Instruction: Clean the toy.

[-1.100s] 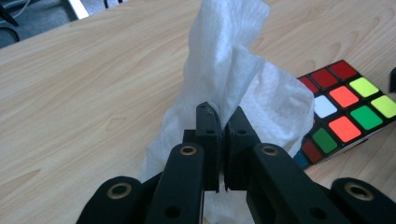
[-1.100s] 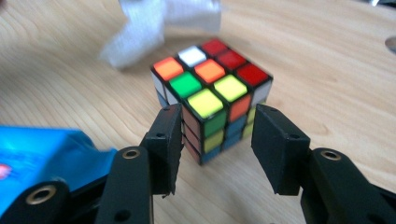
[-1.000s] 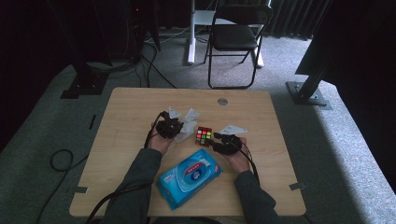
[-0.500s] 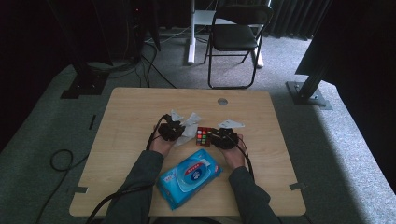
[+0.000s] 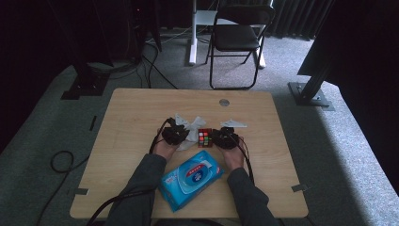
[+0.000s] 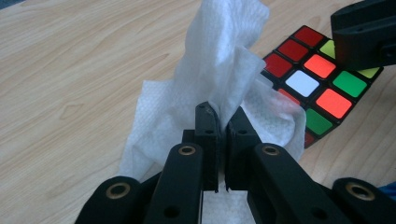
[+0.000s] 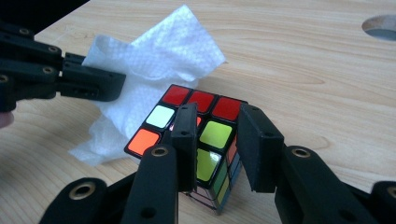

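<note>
I see the big wooden table (image 5: 141, 122) first; it is flat and smooth, pale brown with wavy lines in the wood and a small round hole (image 5: 224, 102) near the far edge. Close to me lies a blue pack of wipes (image 5: 190, 179), soft and shiny like plastic, with its lid side up. Next comes the white wipe (image 6: 219, 60), thin and bumpy like a paper towel, all crumpled and standing up in a peak. My left gripper (image 6: 222, 122) has its black jaws pinched tight on a fold of that wipe, so the wipe is already out of the pack and in my hold. Just beside it sits the puzzle cube (image 7: 196, 135), a hard little block with shiny square stickers in red, orange, yellow, green and white, and black lines between them. The cube stands on the table in the middle, between my two hands, and the wipe touches its side. My right gripper (image 7: 217, 135) has just been closing, and its jaws now sit snug on two sides of the cube's top corner, so I think it grips the cube. So the getting-ready part looks done: one hand has the cloth, one hand has the cube. I think the rubbing itself is what is left, since the wipe only leans on one side so far.
</note>
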